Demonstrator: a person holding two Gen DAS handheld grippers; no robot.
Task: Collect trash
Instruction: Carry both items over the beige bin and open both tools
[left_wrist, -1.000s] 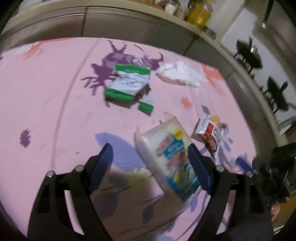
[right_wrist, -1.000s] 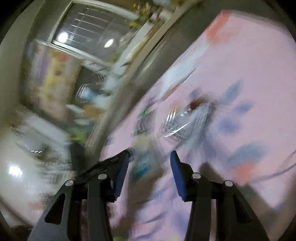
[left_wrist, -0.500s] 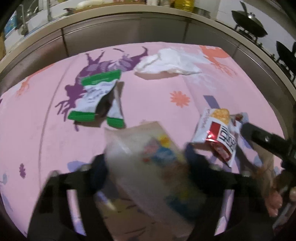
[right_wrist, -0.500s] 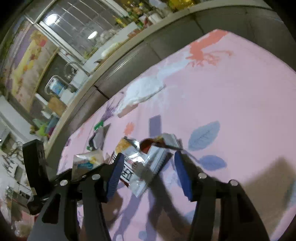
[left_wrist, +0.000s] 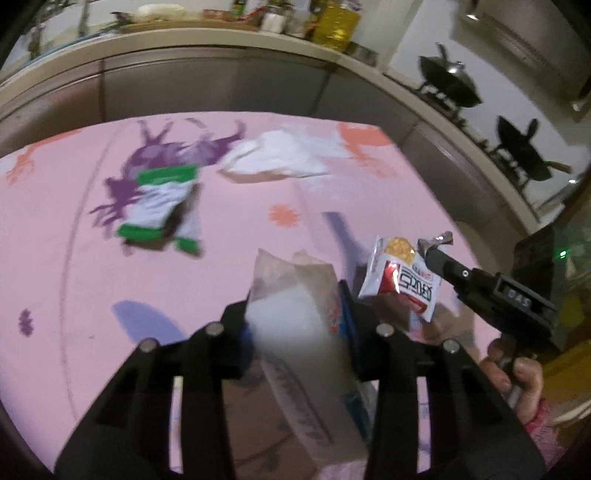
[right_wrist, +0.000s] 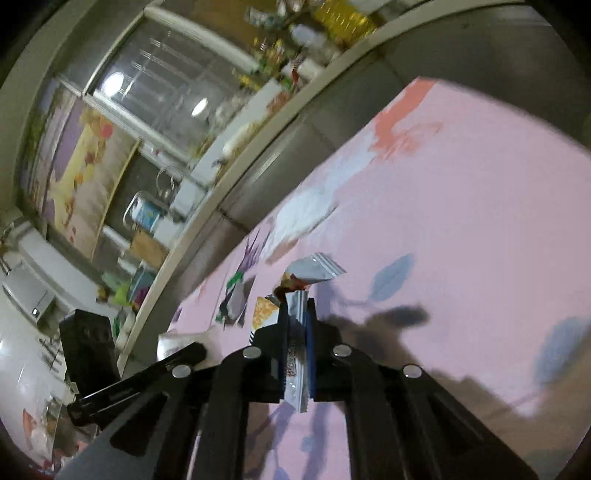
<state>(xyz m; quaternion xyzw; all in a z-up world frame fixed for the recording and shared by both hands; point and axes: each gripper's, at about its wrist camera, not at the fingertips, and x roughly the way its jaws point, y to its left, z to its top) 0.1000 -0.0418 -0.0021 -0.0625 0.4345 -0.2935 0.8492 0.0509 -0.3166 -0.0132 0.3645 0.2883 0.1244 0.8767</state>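
My left gripper (left_wrist: 299, 306) is shut on a white plastic wrapper with blue and red print (left_wrist: 295, 321), lifted above the pink tablecloth (left_wrist: 74, 240). My right gripper (right_wrist: 295, 325) is shut on a red and white snack packet (right_wrist: 295, 354); the packet also shows in the left wrist view (left_wrist: 399, 280), held off the cloth at the right. A green and white wrapper (left_wrist: 162, 203) and a crumpled white tissue (left_wrist: 277, 158) lie farther back on the cloth.
Grey cabinet fronts (left_wrist: 184, 85) run behind the table, with jars and bottles on the counter above. Woks (left_wrist: 450, 81) stand on a stove at the right. The person's hand (left_wrist: 517, 365) holds the right gripper.
My left gripper closed on the white wrapper and lifted it. My right gripper reached the red snack packet, closed on it and raised it off the cloth.
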